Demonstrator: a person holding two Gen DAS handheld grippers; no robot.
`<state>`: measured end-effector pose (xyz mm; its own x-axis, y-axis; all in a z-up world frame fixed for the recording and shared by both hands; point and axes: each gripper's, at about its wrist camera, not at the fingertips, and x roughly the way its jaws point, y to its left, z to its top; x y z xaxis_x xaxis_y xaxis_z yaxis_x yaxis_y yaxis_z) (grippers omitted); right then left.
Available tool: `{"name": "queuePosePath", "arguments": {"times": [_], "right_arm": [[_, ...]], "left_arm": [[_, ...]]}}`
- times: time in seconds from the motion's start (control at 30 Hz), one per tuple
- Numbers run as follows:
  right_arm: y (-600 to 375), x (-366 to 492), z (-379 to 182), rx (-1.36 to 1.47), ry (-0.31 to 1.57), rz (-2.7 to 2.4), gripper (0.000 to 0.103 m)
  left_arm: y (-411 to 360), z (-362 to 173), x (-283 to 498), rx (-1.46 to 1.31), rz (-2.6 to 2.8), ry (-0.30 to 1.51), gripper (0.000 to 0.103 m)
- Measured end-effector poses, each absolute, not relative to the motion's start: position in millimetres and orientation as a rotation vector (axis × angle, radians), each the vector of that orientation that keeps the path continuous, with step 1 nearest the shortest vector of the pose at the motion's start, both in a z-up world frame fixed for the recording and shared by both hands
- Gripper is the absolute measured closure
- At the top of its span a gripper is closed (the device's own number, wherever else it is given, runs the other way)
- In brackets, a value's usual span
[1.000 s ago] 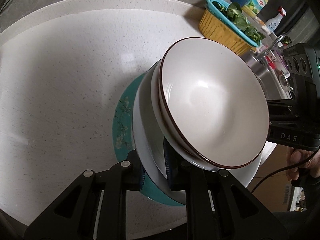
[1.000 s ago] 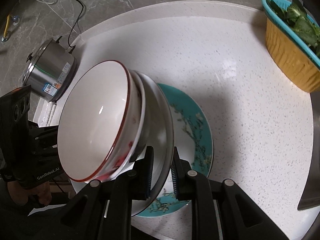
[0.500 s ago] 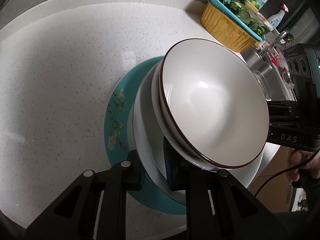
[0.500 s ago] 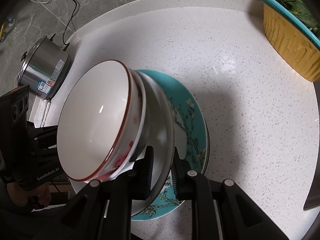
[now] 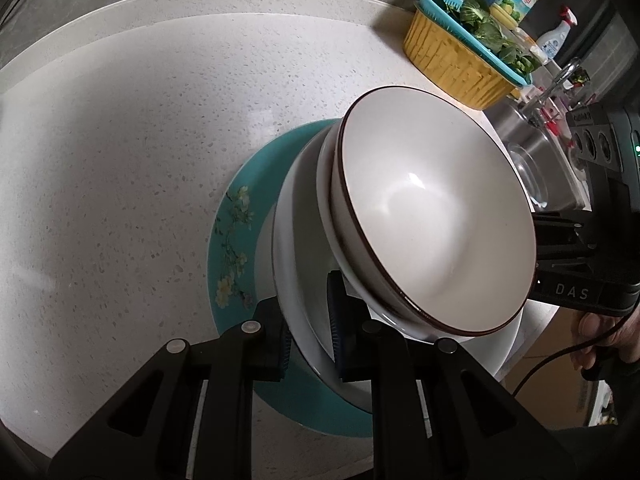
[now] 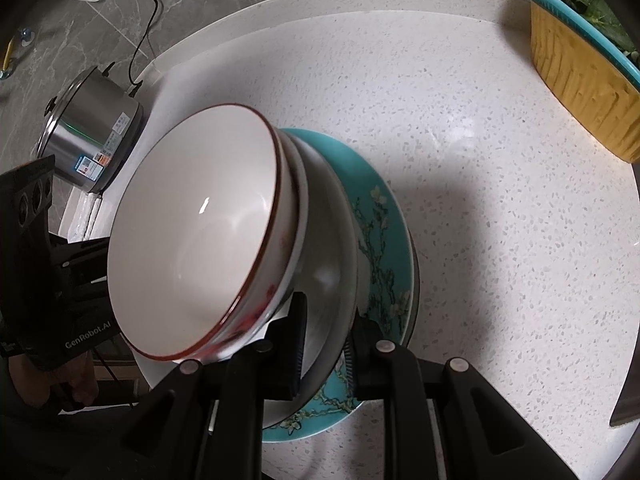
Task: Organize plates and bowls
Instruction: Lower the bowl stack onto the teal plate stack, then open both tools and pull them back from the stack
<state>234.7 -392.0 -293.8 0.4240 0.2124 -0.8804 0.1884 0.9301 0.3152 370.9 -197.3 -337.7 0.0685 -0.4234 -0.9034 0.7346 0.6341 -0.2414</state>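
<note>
Since a second ago more of the teal floral plate shows beneath our stack. Our left gripper and right gripper each pinch opposite rims of the wide white plate, which carries a brown-rimmed cream bowl nested in a second bowl, over the white speckled stone counter. Bare counter lies beyond; a yellow basket with teal rim and steel pot stand well apart. "DAS" and "GenRobot.AI" read on the grippers
</note>
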Motion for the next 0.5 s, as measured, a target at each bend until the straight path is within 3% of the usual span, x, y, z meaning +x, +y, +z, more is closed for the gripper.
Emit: {"name": "queuePosePath", "arguments": {"times": [0.23,0.3,0.4,0.43,0.5], "right_arm": [[-389,231,-293,0.391,1.125,0.007,0.081],[-390,227,-292,0.396,1.116,-0.001,0.076],[-393,220,-287,0.402,1.098,0.009,0.073],[-394,217,-285,0.397,1.094,0.01,0.067],[-396,211,-282,0.401,1.084,0.029,0.062]], "left_arm": [[-188,-337,368,0.251,-0.878,1.212,0.085],[-184,-335,366,0.247,-0.857,1.206,0.071],[-167,-326,362,0.199,-0.848,1.194,0.059],[-163,-321,359,0.191,-0.848,1.184,0.056],[-156,-312,352,0.188,-0.824,1.169,0.032]]}}
